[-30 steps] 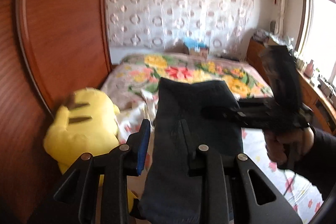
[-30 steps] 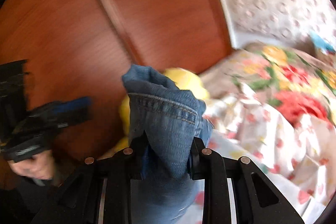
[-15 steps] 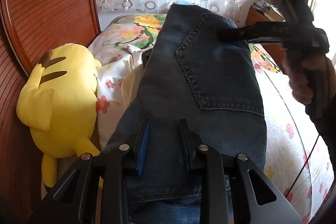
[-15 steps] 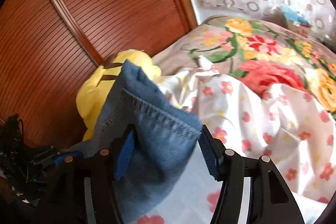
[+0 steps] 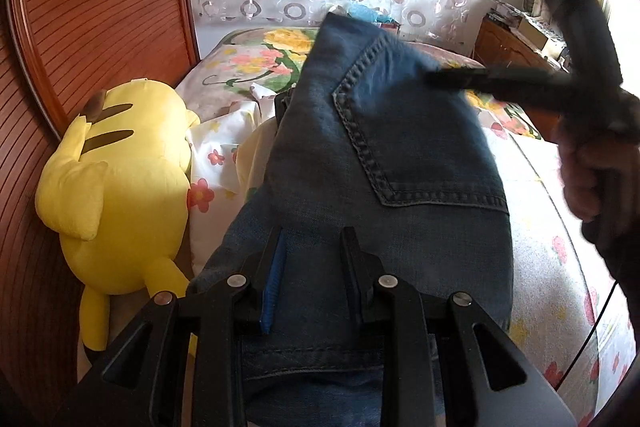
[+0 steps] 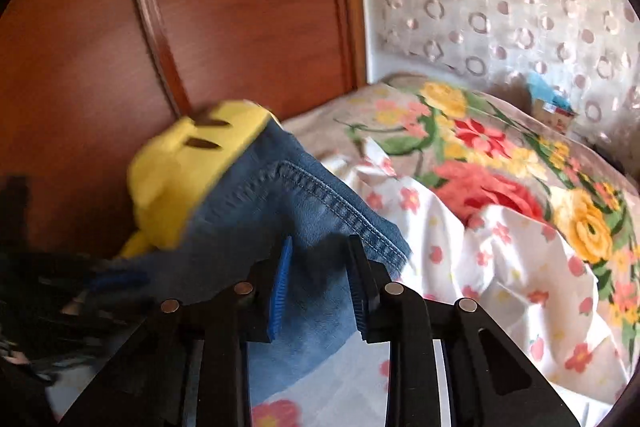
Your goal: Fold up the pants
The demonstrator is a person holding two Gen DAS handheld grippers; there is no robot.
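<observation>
The blue jeans (image 5: 400, 155) lie folded on the bed, back pocket up. My left gripper (image 5: 314, 255) is shut on their near end, denim bunched between its fingers. In the right wrist view the hemmed edge of the jeans (image 6: 304, 211) lies under my right gripper (image 6: 320, 267). Its jaws are closing, a narrow gap shows between them, and no denim is pinched in it. From the left wrist view the right gripper (image 5: 436, 77) is a blurred dark bar over the far end of the jeans, held by a hand (image 5: 592, 167).
A yellow plush toy (image 5: 120, 179) lies at the left against the wooden headboard (image 5: 100, 7). A white flowered sheet (image 5: 552, 219) covers the bed, with a bright floral blanket (image 6: 480, 155) farther back. A wooden dresser (image 5: 516, 47) stands at the far right.
The jeans came down from hanging in the air and now lie on the bed. My right gripper opened wide, let its end drop, and has narrowed again above the denim.
</observation>
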